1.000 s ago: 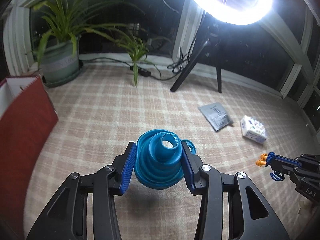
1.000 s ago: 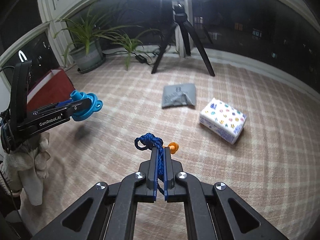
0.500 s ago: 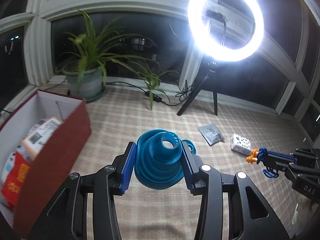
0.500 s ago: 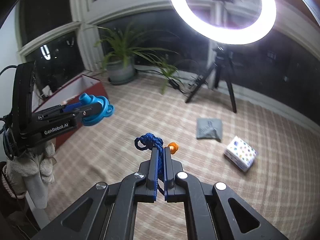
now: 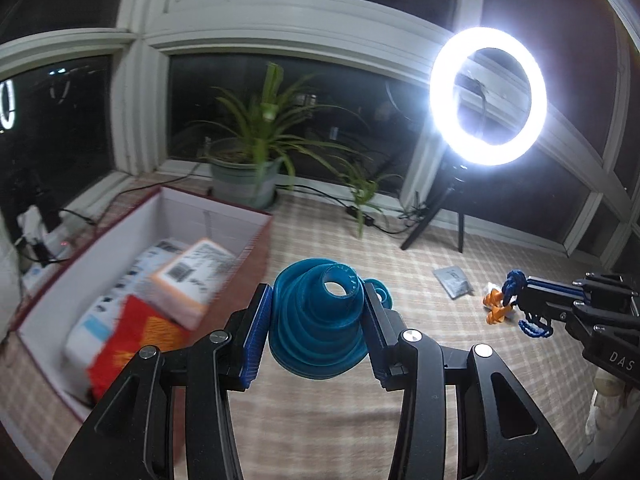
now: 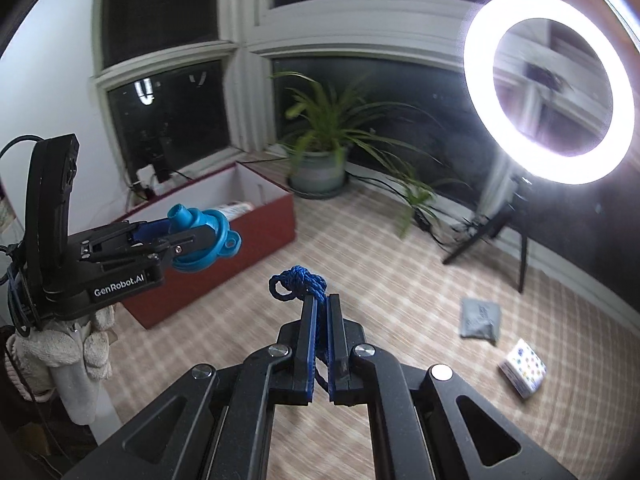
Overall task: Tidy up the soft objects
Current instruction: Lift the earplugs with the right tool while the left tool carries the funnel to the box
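Two grippers: left gripper (image 5: 316, 320) jaws clamp one blue funnel (image 5: 320, 320); right gripper (image 6: 319, 306) jaws pinch one blue cord (image 6: 298, 282).

Dark bay windows (image 5: 280, 92), lit ring light (image 5: 488, 96), potted plant (image 6: 320, 160), checked carpet (image 6: 360, 240).

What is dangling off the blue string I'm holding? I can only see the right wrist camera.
Observer: Orange earplugs hang from the blue cord, just past the right gripper.
Operator: What's inside the red box?
Observer: The red box has packs in it. A white-and-orange pack lies on top, with a red pack nearer the camera.
Operator: Is my funnel held properly?
Observer: The left gripper clamps the blue funnel from both sides.
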A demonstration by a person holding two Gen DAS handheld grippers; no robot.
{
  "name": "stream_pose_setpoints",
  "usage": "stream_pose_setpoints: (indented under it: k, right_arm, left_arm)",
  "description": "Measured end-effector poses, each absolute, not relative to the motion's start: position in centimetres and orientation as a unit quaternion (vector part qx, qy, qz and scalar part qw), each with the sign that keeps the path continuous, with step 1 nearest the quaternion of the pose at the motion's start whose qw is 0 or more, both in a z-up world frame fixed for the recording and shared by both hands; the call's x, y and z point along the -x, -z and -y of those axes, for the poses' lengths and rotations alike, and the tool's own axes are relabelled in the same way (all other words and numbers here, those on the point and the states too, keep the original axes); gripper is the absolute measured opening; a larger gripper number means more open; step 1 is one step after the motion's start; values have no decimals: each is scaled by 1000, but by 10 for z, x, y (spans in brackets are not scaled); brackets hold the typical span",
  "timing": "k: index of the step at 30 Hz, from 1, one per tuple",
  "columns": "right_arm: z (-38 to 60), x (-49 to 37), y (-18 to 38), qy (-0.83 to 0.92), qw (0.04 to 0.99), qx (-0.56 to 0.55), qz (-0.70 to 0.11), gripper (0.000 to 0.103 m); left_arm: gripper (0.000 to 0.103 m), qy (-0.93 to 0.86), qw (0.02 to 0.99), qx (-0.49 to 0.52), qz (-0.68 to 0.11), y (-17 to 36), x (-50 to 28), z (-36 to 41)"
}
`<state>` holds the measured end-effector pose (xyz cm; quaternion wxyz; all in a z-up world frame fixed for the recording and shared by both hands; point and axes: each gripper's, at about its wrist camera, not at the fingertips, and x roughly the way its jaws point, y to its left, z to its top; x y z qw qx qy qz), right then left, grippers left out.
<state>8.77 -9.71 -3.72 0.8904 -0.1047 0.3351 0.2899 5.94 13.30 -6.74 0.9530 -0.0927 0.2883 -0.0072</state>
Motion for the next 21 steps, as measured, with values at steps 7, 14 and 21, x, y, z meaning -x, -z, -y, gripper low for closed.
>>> stream_pose_setpoints:
  k: [7,14,21]
  right_arm:
    - [42,-76,28,-324,881,129,-319,4]
    - [-14,-72,25,-353,870,152,-307,4]
    - [-65,-78,24,-374,860,163,-305,4]
  left_arm:
    - [42,-26,954,102,-281,65,-41,-180]
    - [42,-60,952,114,-278,66,-24,-224]
    - [42,-100,946,128,-282,73,-15,-270]
